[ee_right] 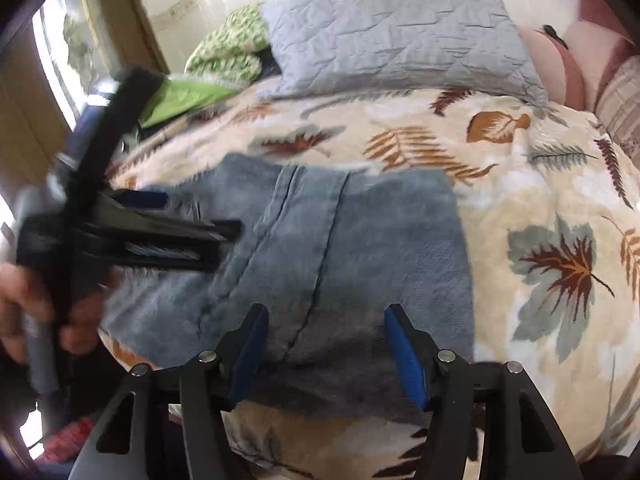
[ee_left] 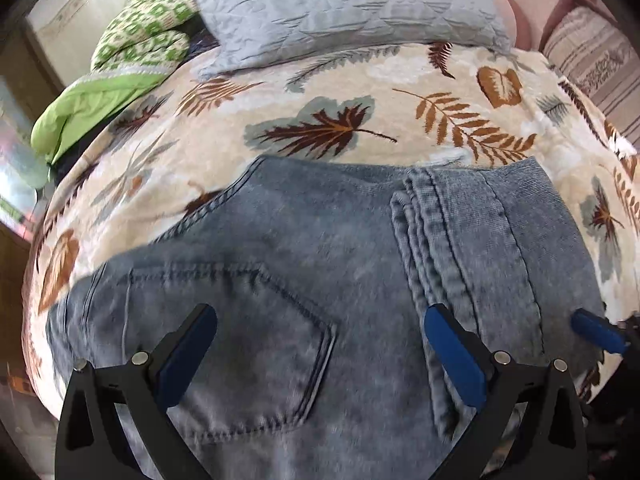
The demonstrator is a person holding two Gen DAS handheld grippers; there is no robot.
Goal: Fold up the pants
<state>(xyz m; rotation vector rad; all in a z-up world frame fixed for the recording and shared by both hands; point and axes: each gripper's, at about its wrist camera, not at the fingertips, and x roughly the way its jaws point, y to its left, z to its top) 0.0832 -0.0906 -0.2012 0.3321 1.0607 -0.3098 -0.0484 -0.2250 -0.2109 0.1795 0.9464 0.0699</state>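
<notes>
Light blue jeans (ee_left: pixel 304 248) lie folded into a compact bundle on the leaf-print bedspread (ee_left: pixel 360 120); a back pocket faces up and folded hems lie on top at the right. My left gripper (ee_left: pixel 320 320) is open just above the pocket, holding nothing. In the right wrist view the jeans (ee_right: pixel 360 248) lie straight ahead. My right gripper (ee_right: pixel 326 320) is open above their near edge, empty. The left gripper (ee_right: pixel 192 216) shows there at the left, over the bundle's left side, held by a hand. One blue finger of the right gripper (ee_left: pixel 596 334) shows at the left view's right edge.
A grey quilted pillow (ee_left: pixel 344 12) lies at the head of the bed, with a green patterned blanket (ee_left: pixel 136 44) to its left and pink and striped cushions (ee_right: pixel 592 64) to its right. A window and wooden frame (ee_right: pixel 60 60) stand at the far left.
</notes>
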